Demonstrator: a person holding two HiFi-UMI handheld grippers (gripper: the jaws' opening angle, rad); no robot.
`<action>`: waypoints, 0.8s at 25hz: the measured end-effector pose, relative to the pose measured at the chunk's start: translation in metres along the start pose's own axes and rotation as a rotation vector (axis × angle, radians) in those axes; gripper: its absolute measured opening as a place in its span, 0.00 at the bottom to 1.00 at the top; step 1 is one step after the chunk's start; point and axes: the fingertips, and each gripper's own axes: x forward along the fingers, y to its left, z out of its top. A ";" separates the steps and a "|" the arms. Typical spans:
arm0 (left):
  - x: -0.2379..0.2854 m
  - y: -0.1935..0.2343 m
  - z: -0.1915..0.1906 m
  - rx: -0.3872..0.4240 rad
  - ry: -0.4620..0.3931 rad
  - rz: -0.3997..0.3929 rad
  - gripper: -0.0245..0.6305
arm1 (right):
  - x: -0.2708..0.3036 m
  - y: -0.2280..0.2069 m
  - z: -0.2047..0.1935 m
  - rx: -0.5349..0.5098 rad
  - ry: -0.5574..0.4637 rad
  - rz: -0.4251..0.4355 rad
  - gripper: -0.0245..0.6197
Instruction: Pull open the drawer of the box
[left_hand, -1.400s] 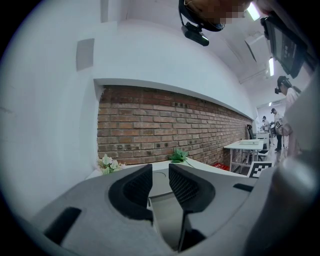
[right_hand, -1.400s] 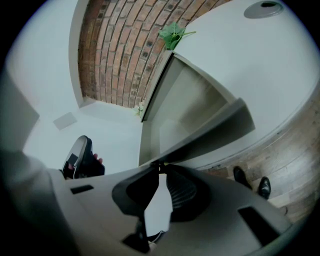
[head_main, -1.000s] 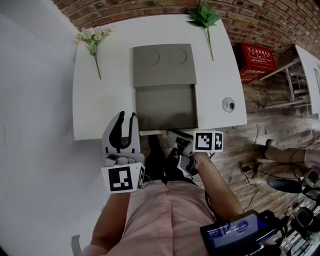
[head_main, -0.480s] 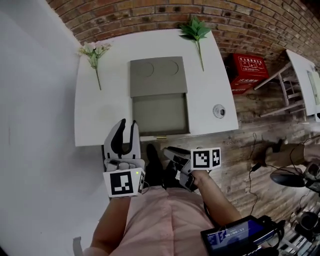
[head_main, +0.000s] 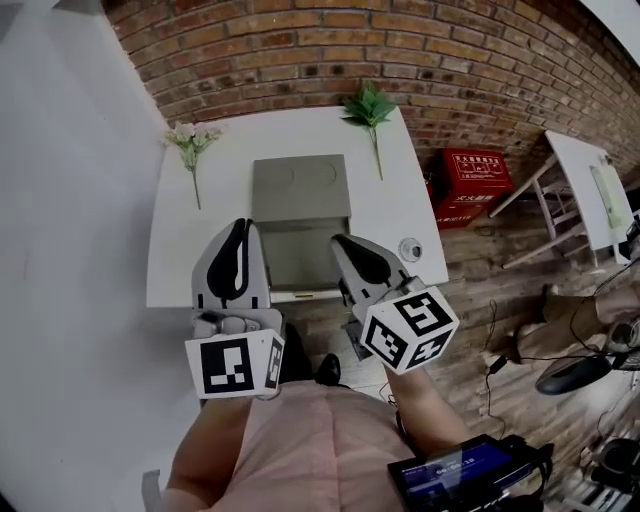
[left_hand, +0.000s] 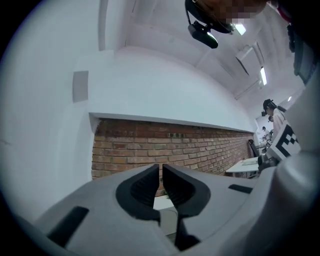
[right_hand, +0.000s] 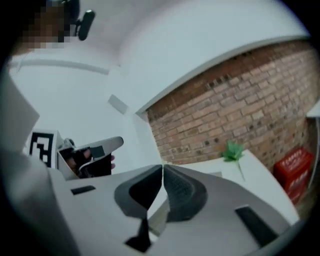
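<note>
Head view: left gripper (head_main: 240, 226) and right gripper (head_main: 342, 242) are held up side by side, each with jaws just closed almost together and nothing between them. Beyond, on the white table (head_main: 180, 250), sits the grey box (head_main: 300, 180); its drawer (head_main: 300, 255) seems pulled out.

Grey box (head_main: 300, 185) mid white table (head_main: 390, 200); drawer (head_main: 303, 255) pulled open toward near edge.
</note>
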 end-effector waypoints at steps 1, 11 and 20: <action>0.001 -0.002 0.009 0.002 -0.017 -0.002 0.07 | -0.003 0.003 0.012 -0.071 -0.039 -0.029 0.06; 0.000 -0.018 0.031 0.041 -0.067 -0.030 0.05 | -0.024 0.011 0.057 -0.327 -0.173 -0.159 0.05; 0.003 -0.032 0.019 0.047 -0.046 -0.044 0.05 | -0.033 0.004 0.053 -0.352 -0.186 -0.174 0.04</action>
